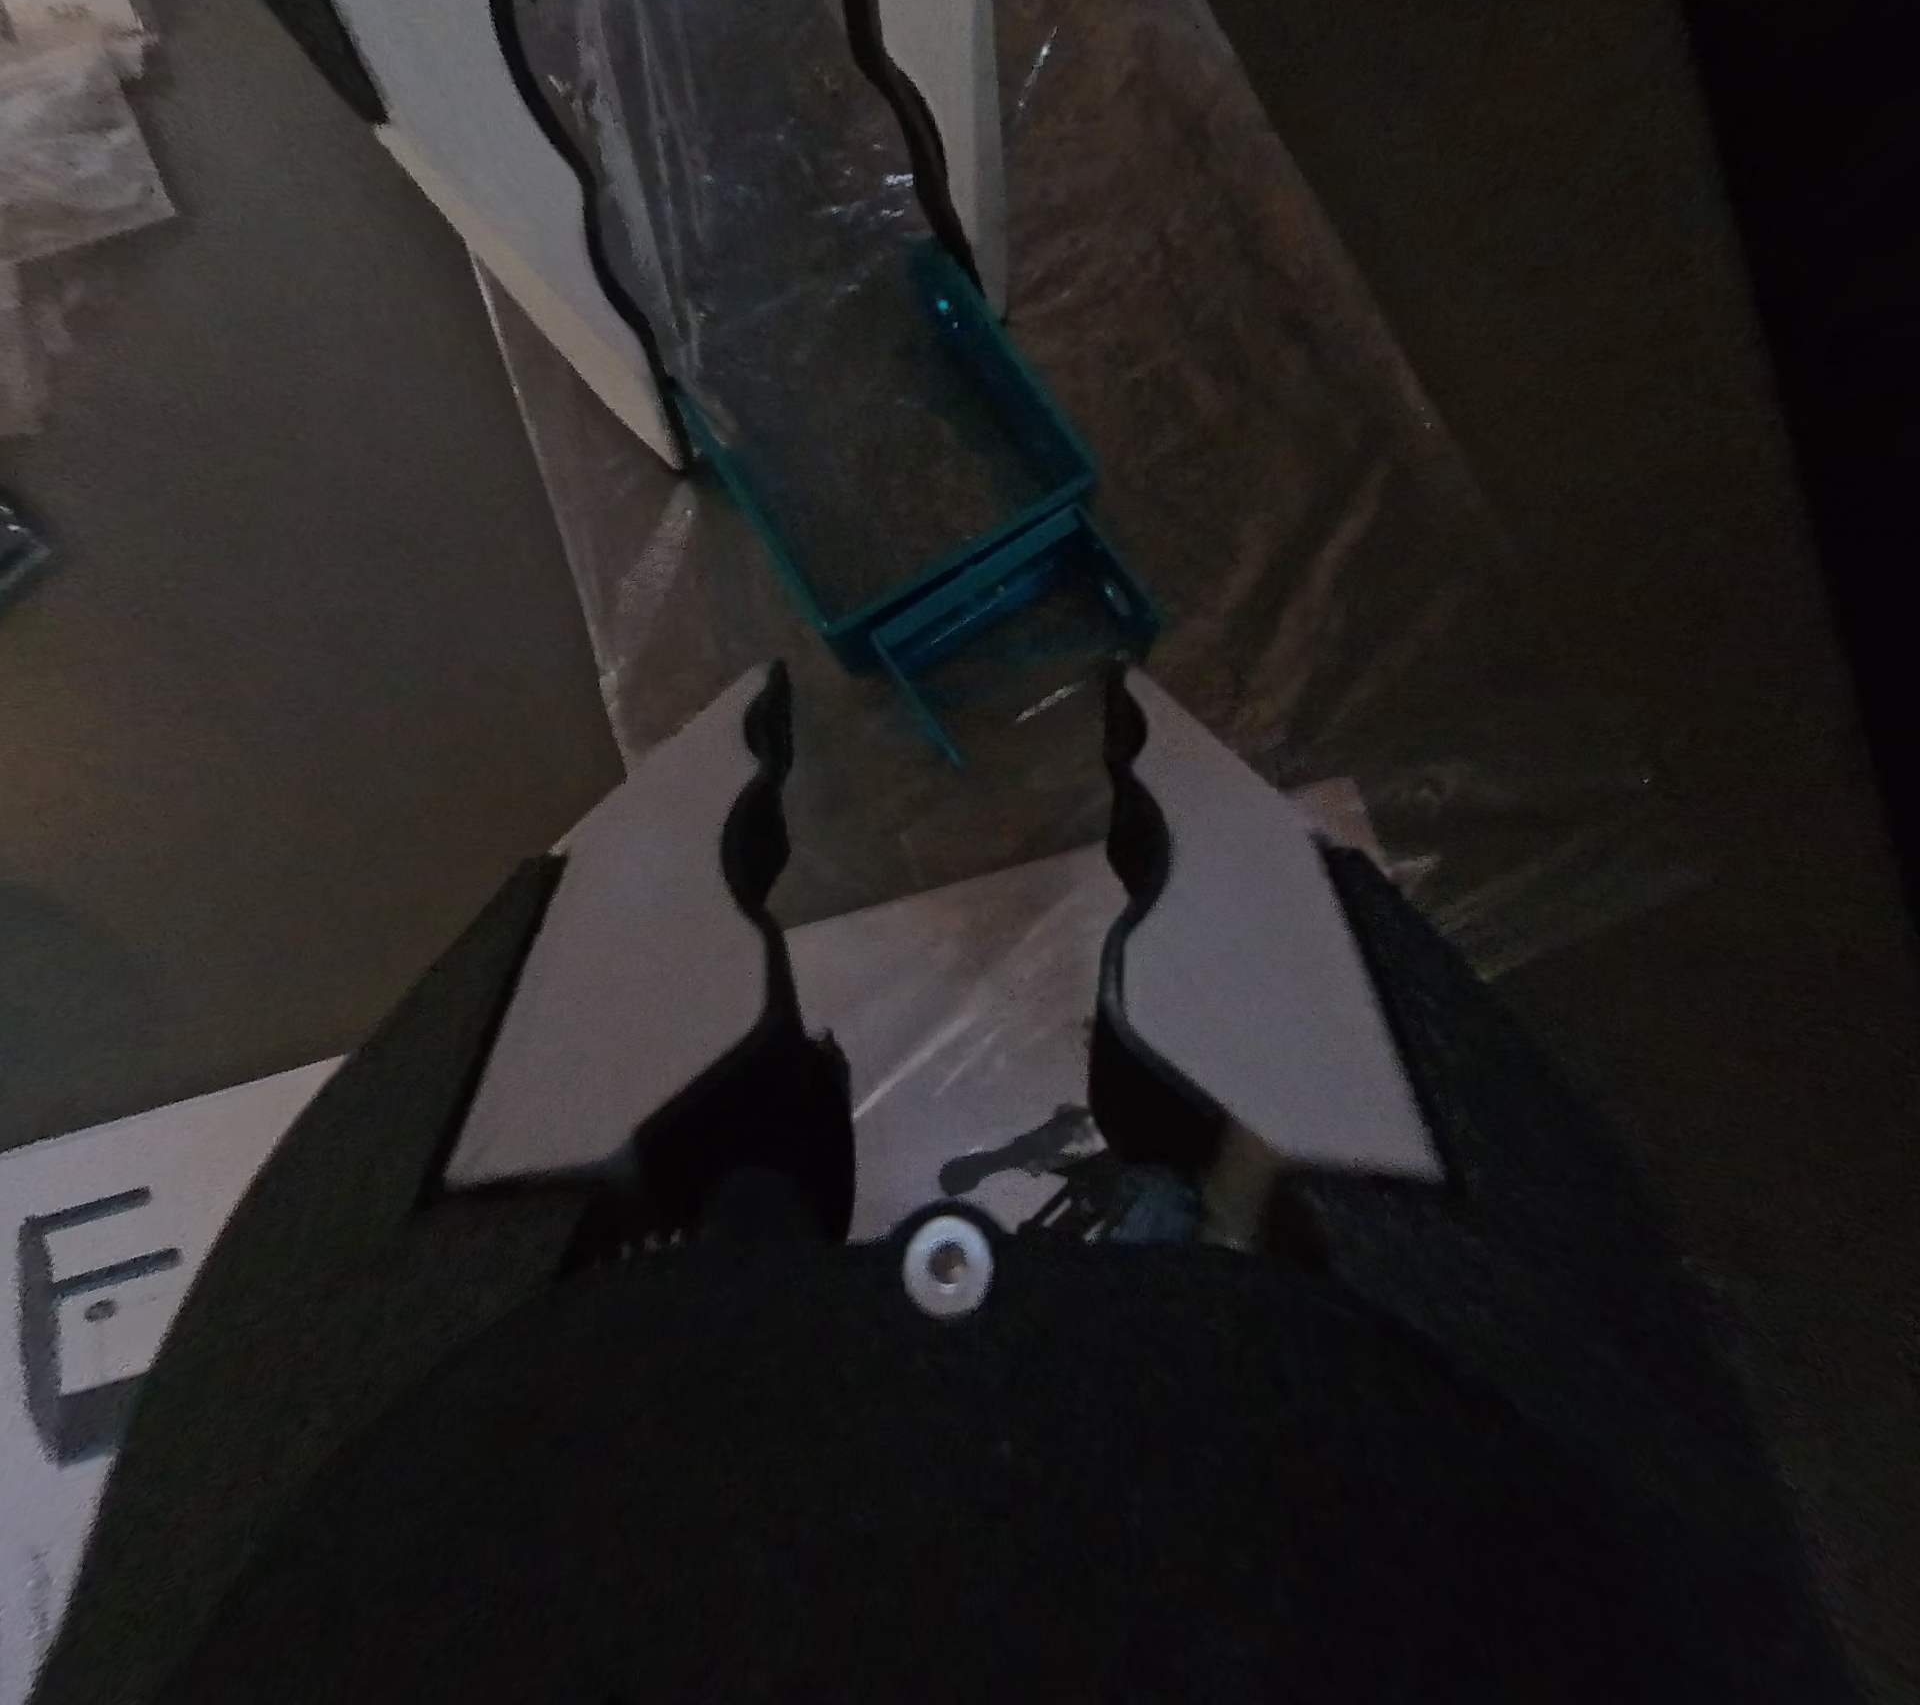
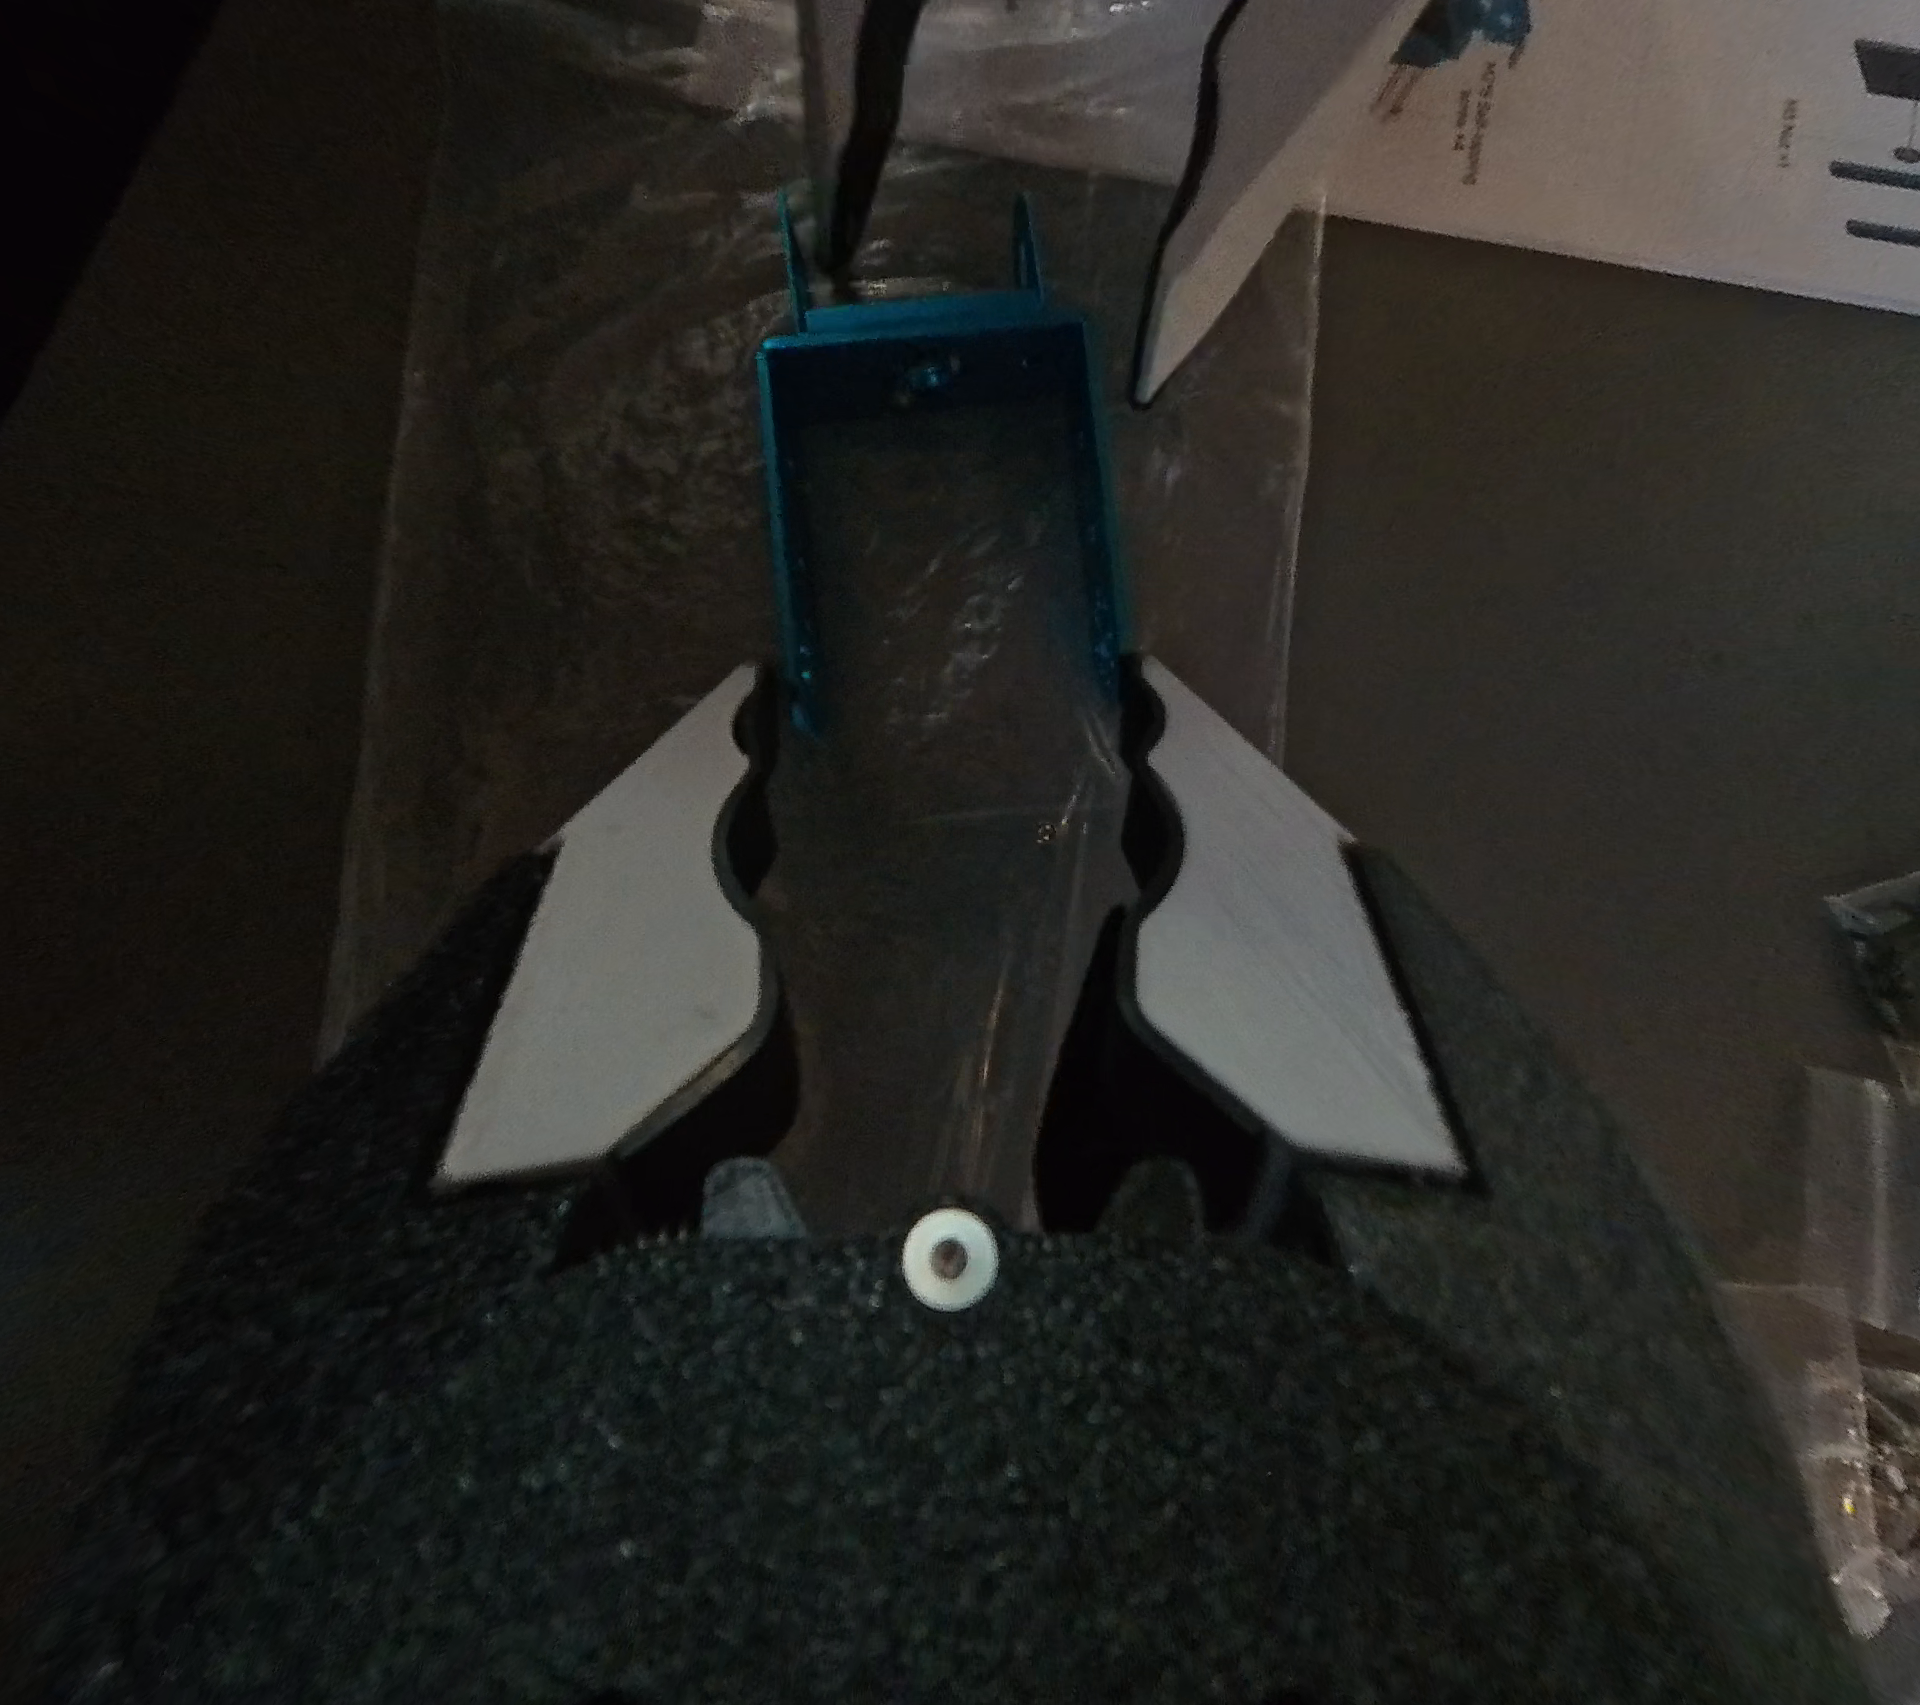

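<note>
A blue metal U-shaped bracket (image 2: pixel 935 367) lies on a clear plastic bag (image 2: pixel 582 408) on a dark brown table. My right gripper (image 2: pixel 948 676) has its two fingers against the outer sides of the bracket's open ends and holds it. In the left wrist view the bracket (image 1: pixel 1039 429) runs up between the right gripper's (image 1: pixel 831 382) fingers. My left gripper (image 1: pixel 945 679) is open, with its tips on either side of the bracket's closed end and small tabs. From the right wrist view the left gripper (image 2: pixel 987 341) comes in from the top, one fingertip by the tabs.
A white instruction sheet with diagrams (image 2: pixel 1662 45) lies at the far right, and it also shows under my left gripper (image 1: pixel 104 1292). Small clear bags of parts (image 2: pixel 1870 928) lie at the right edge. The brown table (image 2: pixel 1558 512) is dimly lit. Across from one pair of fingers to the other is roughly 6 centimeters.
</note>
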{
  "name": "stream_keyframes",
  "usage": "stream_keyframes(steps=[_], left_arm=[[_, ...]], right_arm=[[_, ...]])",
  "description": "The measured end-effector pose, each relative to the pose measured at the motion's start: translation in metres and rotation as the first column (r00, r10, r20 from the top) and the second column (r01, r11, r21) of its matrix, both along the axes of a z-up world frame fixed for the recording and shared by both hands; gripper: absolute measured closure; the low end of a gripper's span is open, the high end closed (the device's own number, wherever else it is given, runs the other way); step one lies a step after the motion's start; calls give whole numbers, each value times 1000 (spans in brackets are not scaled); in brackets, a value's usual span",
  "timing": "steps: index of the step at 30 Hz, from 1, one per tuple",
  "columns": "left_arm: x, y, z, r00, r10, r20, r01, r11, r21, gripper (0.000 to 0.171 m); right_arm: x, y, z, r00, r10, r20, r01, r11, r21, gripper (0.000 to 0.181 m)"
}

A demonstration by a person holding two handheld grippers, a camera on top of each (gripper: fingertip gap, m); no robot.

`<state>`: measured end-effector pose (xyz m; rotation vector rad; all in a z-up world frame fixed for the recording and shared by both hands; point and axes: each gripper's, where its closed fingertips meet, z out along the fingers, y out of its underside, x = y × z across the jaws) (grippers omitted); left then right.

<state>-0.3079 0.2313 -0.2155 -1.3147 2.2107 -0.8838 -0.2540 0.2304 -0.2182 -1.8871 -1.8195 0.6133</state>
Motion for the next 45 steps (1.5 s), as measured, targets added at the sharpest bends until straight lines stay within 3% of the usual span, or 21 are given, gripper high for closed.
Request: stream_keyframes(steps=[7, 19, 24, 29, 34, 36, 39, 42, 45], left_arm=[[10, 1, 8, 996, 6, 84, -5, 1000, -9, 138], [11, 1, 15, 996, 16, 86, -15, 1000, -17, 138], [1, -11, 31, 990, 113, 80, -102, 986, -129, 138], [-5, -14, 14, 980, 183, 83, -183, 983, -15, 137], [-5, -18, 9, 980, 186, 76, -185, 982, -24, 132], [-5, -17, 8, 987, 147, 68, -148, 989, -1, 117], [-6, -11, 7, 997, 49, 53, -53, 996, 74, 95], [-1, -11, 13, 993, -95, 71, 88, 991, 96, 93], [8, -16, 19, 974, -213, 73, 212, 977, 28, 87]], right_arm=[[-5, -2, 0, 999, 36, -2, -36, 999, -1, 119], [-5, 0, 2, 997, 67, 49, -69, 997, 28, 120], [-18, -8, 4, 969, 245, 21, -244, 969, -20, 119], [-21, -6, 1, 946, 321, 53, -320, 947, -18, 118], [-21, -11, 2, 950, 305, 61, -307, 952, 10, 118], [-17, -9, 6, 962, 268, 41, -269, 963, 4, 104], [-1, -6, 15, 986, 168, 11, -167, 986, -26, 104], [18, -14, 24, 997, 61, -41, -64, 995, -74, 110], [30, -32, 27, 996, -11, -88, 1, 994, -113, 113]])
